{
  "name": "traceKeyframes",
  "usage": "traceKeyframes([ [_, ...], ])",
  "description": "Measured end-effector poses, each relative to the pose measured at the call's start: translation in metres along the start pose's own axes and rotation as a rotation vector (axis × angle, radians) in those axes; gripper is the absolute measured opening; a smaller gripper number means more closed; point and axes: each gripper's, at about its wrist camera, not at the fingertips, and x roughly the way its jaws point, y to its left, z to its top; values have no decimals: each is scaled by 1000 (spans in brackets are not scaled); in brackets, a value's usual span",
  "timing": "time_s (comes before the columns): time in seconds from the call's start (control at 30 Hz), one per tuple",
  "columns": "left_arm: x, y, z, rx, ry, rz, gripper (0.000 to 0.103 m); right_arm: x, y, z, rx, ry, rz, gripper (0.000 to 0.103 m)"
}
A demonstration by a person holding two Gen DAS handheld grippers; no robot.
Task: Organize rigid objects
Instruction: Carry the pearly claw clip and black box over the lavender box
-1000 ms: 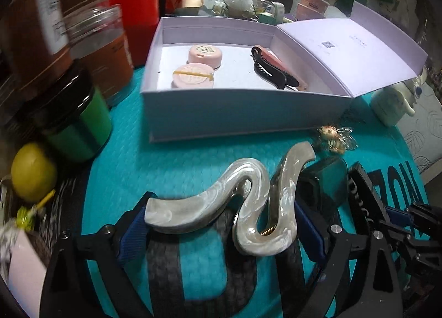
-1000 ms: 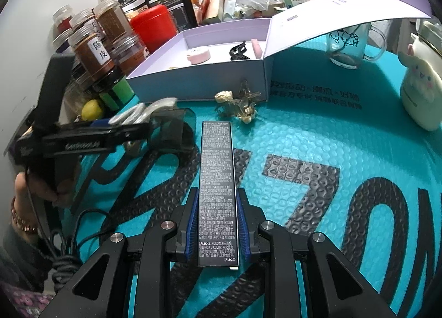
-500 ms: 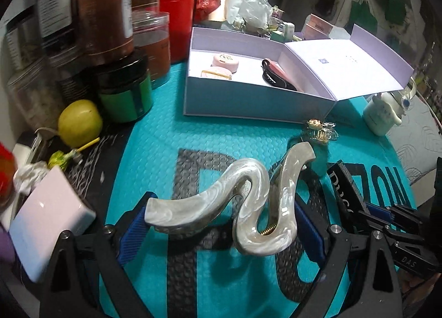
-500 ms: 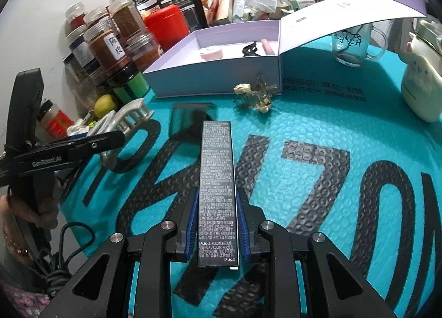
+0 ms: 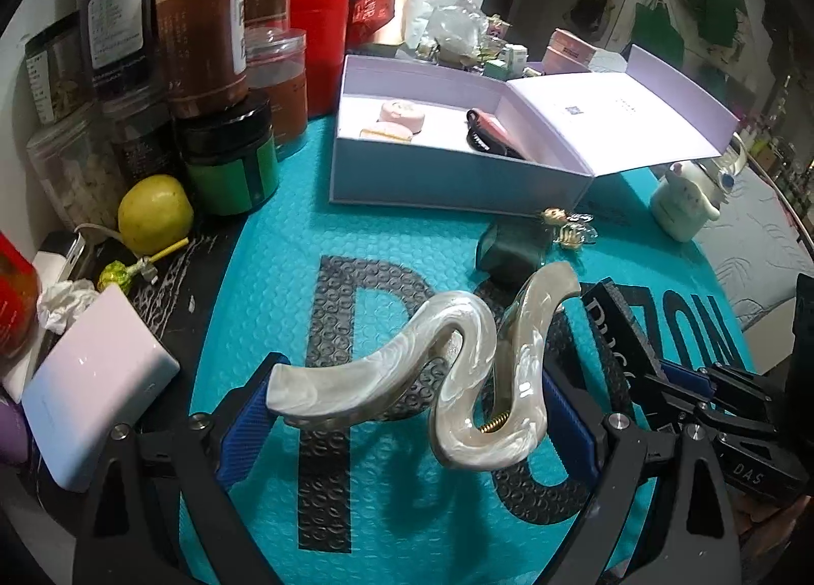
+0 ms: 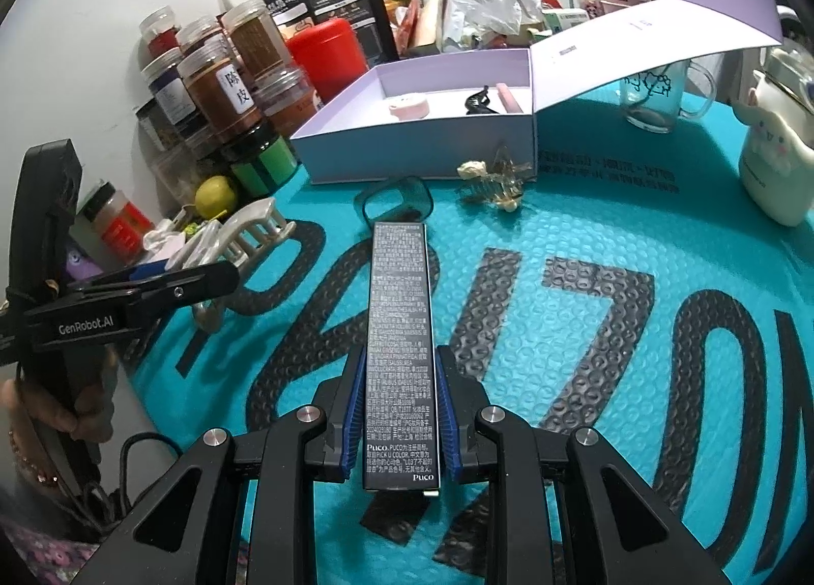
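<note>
My left gripper (image 5: 407, 412) is shut on a wavy pearl-white hair claw (image 5: 432, 371) and holds it above the teal mat; the claw also shows in the right wrist view (image 6: 239, 249). My right gripper (image 6: 402, 412) is shut on a long black Puco box (image 6: 401, 341), which also shows at the right of the left wrist view (image 5: 620, 330). An open lavender box (image 5: 458, 173) stands at the back with two pink round cases (image 5: 402, 114) and a black and pink clip (image 5: 491, 132) inside. A gold flower clip (image 6: 496, 180) and a dark green item (image 6: 397, 201) lie in front of the box.
Several jars (image 5: 203, 51), a red canister (image 5: 318, 46), a green jar (image 5: 229, 163) and a lemon (image 5: 155, 213) crowd the left. A white charger block (image 5: 96, 381) lies at the left edge. A white character mug (image 6: 773, 157) and a glass cup (image 6: 656, 96) stand at the right.
Both grippers have pulled back from the lavender box, each still holding its item. The left gripper moved further left and away, so jars, lemon and charger block came into view.
</note>
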Motion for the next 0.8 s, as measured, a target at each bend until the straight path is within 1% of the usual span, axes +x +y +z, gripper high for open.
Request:
traceKeyframes([
  [0.17,-8,-7,8,25,-30,-11,94,-7,4,10,-23,-23,-4,25],
  [0.37,-17,-14,23,46,-73,-6,94,-16,6,31,-41,-63,-29,25],
  [0.6,-22,-21,49,77,-109,-6,94,-19,3,62,-48,-84,-40,25],
  [0.8,-14,-26,74,84,-131,6,94,-14,0,85,-69,-90,-55,25],
])
